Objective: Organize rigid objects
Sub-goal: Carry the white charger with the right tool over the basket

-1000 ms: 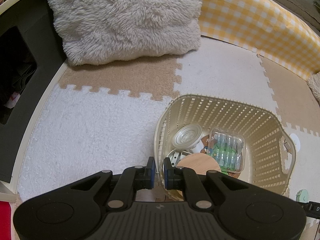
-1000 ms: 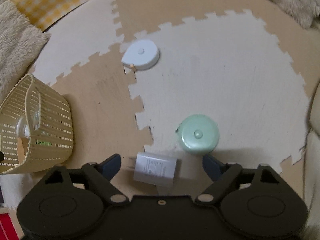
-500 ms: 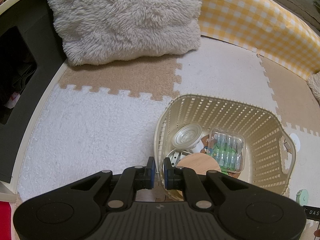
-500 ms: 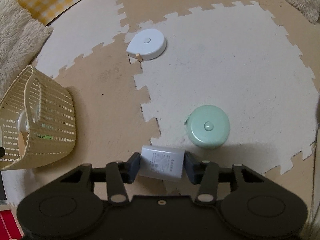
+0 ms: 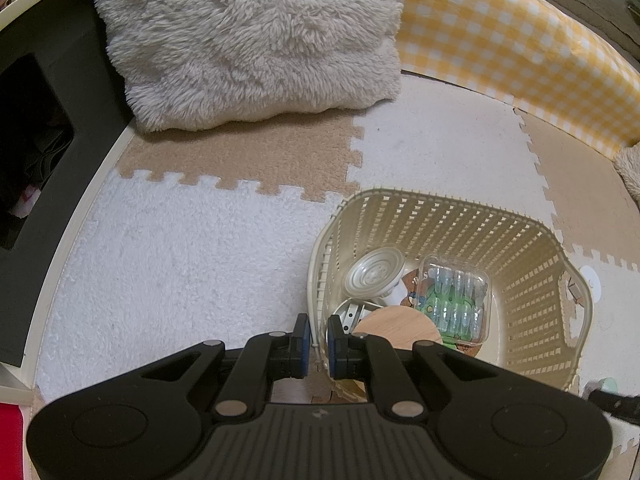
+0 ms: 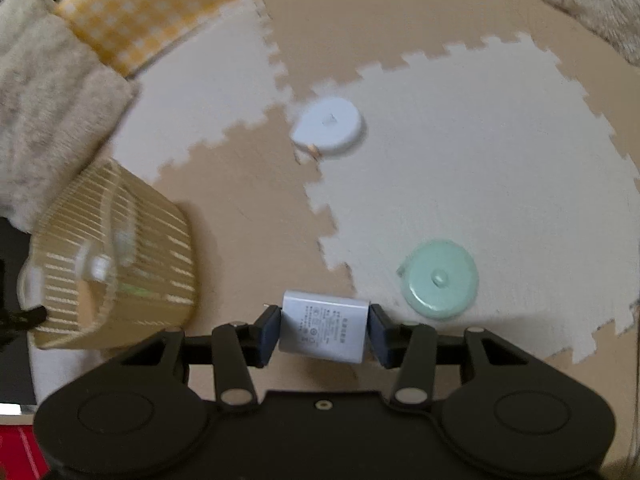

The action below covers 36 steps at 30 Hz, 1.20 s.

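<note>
White charger [image 6: 323, 327] clamped in right hand-held gripper [image 6: 323, 330], print blurred, left hand-held gripper [image 5: 318, 338] pinching basket [image 5: 532, 280] rim, contents half hidden

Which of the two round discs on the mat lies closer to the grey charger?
The mint-green disc, just right of the charger; the white disc lies much farther up the mat.

Tan and white interlocking foam floor mats [image 5: 248, 152] meet a shaggy cushion [image 5: 256, 40] and yellow gingham bumper [image 5: 512, 52].

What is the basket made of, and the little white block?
The basket looks like cream plastic: stiff moulded slats, slightly glossy. The white block, clamped in the right gripper, seems smooth matte plastic with printed text, probably a charger.
</note>
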Available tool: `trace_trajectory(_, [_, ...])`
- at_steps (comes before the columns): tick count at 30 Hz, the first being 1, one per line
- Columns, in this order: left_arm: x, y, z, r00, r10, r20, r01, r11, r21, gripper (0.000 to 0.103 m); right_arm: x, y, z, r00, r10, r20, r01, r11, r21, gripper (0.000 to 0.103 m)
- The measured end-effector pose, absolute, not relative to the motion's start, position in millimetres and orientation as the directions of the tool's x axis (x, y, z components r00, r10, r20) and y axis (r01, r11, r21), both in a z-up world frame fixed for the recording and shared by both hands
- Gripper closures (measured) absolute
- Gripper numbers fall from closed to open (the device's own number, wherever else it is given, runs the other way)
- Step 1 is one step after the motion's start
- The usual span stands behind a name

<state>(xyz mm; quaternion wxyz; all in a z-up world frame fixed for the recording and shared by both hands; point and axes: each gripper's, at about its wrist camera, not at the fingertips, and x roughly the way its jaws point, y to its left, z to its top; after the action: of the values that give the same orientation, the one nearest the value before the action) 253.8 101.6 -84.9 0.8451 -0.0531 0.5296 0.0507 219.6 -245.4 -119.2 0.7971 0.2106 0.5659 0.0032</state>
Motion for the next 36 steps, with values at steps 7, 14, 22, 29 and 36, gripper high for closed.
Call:
trace_trajectory(7, [254,102,-85,0.434,0.028,-0.900,-0.142,0.989,-0.037,0.094,221,-224,-68,0.502,0.292,-0.814,0.083,0.921,0.381,0.055])
trace_trajectory(14, [253,105,-84,0.433,0.016,-0.901,-0.148,0.987,-0.054,0.094,229,-177,-27,0.556,0.346,-0.756,-0.179,0.938,0.298,0.055])
trace_trajectory(22, [255,109,-84,0.430,0.002,-0.903,-0.157,0.985,-0.073,0.094,245,-118,-22,0.488,0.383,-0.784,-0.405,0.895,0.186,0.055])
trace_trajectory(29, [257,111,-82,0.441,-0.004,-0.897,-0.170,0.982,-0.088,0.094,259,-80,-34,0.413,0.287,-0.864,-0.579,0.815,-0.006,0.055])
trace_trajectory(36, [258,112,-81,0.447,-0.007,-0.894,-0.176,0.980,-0.095,0.094,272,-61,-59,0.294,0.192,-0.936,-0.706,0.703,-0.078,0.055])
